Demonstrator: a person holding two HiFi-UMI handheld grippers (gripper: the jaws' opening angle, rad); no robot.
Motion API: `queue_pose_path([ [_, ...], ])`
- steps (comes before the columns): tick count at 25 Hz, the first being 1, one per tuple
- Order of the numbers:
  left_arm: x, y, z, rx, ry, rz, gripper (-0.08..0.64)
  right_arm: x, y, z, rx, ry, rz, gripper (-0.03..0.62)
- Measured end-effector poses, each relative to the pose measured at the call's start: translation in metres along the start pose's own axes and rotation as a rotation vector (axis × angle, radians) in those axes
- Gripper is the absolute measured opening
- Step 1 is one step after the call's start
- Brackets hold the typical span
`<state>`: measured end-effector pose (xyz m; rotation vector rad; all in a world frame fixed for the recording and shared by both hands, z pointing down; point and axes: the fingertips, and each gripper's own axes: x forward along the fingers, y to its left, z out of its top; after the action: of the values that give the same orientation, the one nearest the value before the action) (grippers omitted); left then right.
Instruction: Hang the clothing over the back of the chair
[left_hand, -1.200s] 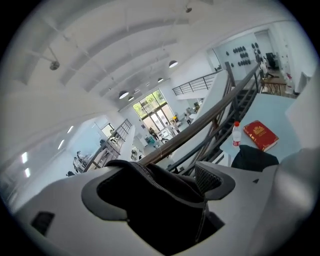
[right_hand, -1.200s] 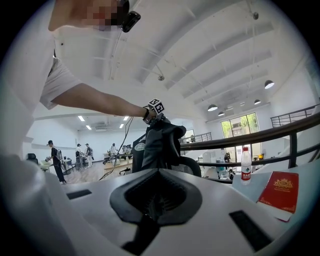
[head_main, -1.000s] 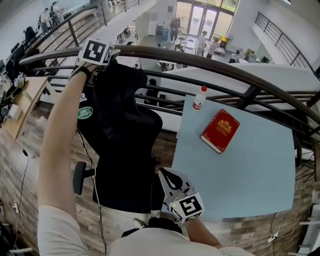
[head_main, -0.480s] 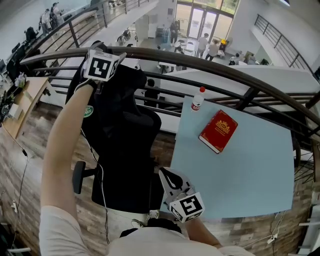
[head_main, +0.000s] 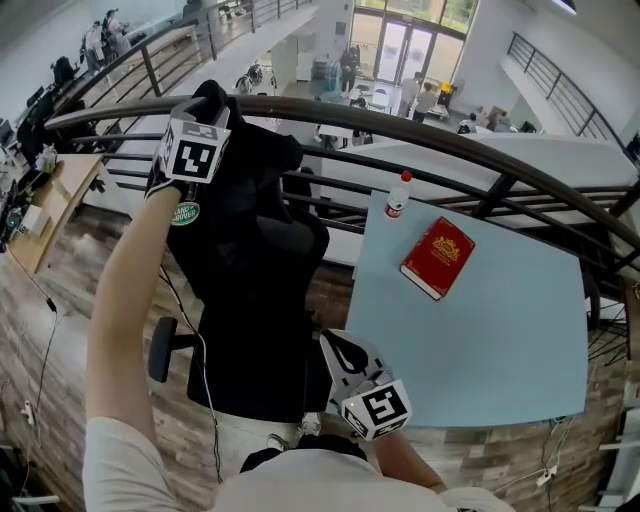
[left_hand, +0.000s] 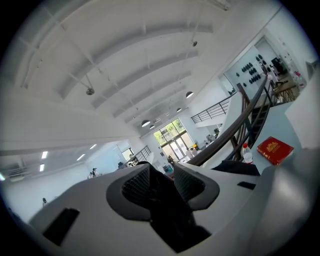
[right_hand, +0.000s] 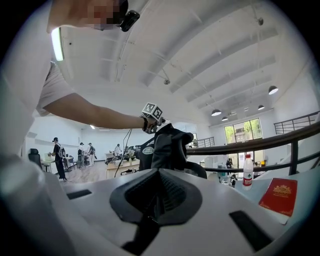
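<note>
1. Left gripper: I hold it raised at the far left, at the top of the black mesh-backed office chair. Its jaws have just been closing. In the left gripper view, dark fabric fills the gap between the ribbed pads, so this tool is clenched on the black garment.

2. Black garment: it is bunched over the top of the chair back. One fold rises into the left gripper. A panel with a green oval badge hangs down the left side of the backrest. From the right gripper view, the cloth drapes over the headrest area, with the gripper's marker cube just above it.

3. Right gripper: I hold it low and near, at the near right edge of the chair seat and beside the near left corner of the light blue rectangular table. Its jaws are pressed together with nothing visible between them.

4. Table contents:
- A white plastic bottle with a red cap stands upright at the far left corner. The cap is on. I cannot tell what is inside it.
- A red hardcover book with a gold emblem lies flat near the bottle, to its right and nearer to me.

5. A dark curved metal railing runs behind the chair and the table.
</note>
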<state>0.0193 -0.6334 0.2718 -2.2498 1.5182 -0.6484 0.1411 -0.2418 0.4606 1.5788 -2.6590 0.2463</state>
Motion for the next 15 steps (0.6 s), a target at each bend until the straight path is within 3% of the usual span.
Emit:
queue_pose_path([
  [6, -0.044, 0.013, -0.019, 0.010, -0.027, 0.016, 0.048, -0.008, 0.040, 0.008, -0.044, 0.007, -0.012, 0.018],
  [15, -0.129, 0.037, -0.048, -0.043, -0.044, 0.022, 0.023, -0.026, 0.114, 0.032, -0.108, -0.015, -0.026, 0.018],
])
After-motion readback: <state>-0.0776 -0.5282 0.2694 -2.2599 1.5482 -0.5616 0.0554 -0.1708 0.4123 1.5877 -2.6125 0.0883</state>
